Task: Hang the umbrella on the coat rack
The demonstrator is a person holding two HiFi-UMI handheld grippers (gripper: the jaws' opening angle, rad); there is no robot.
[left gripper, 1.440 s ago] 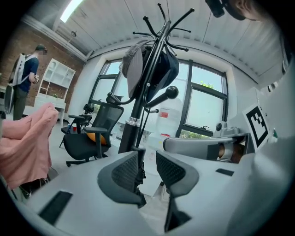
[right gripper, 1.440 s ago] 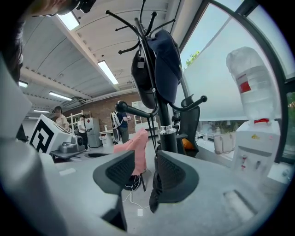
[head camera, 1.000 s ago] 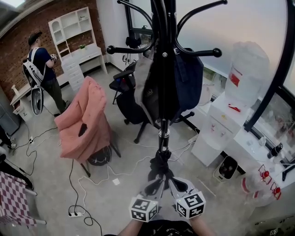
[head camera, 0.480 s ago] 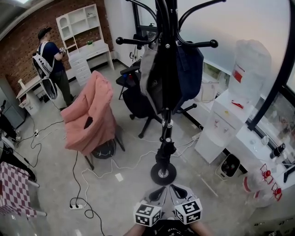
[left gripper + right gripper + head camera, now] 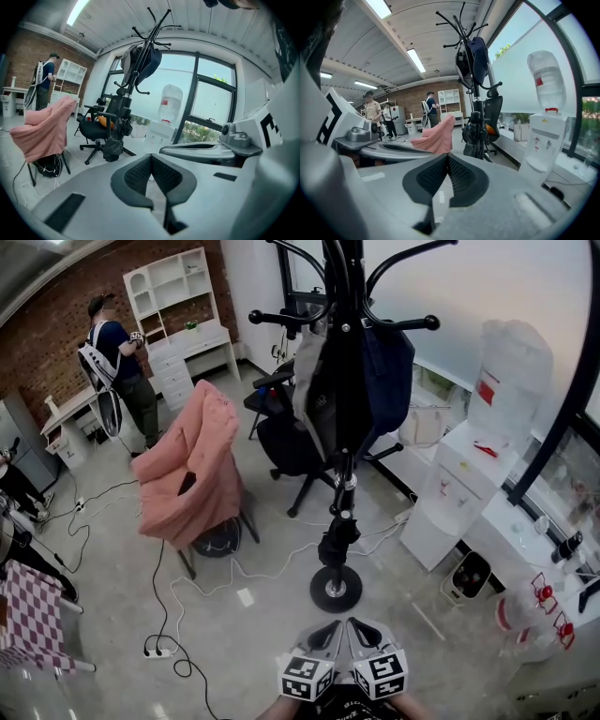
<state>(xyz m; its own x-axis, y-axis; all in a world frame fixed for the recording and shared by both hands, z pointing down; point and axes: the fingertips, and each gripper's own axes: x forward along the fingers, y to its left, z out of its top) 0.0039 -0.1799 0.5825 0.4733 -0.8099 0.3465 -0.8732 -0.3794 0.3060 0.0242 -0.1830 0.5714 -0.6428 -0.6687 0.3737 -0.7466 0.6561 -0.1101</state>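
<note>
The black coat rack (image 5: 339, 381) stands ahead of me, with dark bags hanging near its top hooks. A folded black umbrella (image 5: 337, 542) hangs low along its pole, above the round base (image 5: 336, 588). It also shows in the left gripper view as the umbrella (image 5: 115, 139), and in the right gripper view as the umbrella (image 5: 477, 135). My left gripper (image 5: 327, 635) and right gripper (image 5: 361, 633) sit side by side at the bottom edge, short of the base. Both are shut with nothing between the pads, as the left gripper (image 5: 151, 157) and right gripper (image 5: 447, 157) show.
A pink coat (image 5: 192, 470) drapes over a chair at the left. A black office chair (image 5: 281, 442) stands behind the rack and a water dispenser (image 5: 464, 488) to its right. Cables (image 5: 178, 606) trail over the floor. A person (image 5: 117, 357) stands at back left.
Both grippers have drawn back from the coat rack and sunk toward the bottom of the view. The rack's base has come into sight, and the umbrella stays hanging on the pole.
</note>
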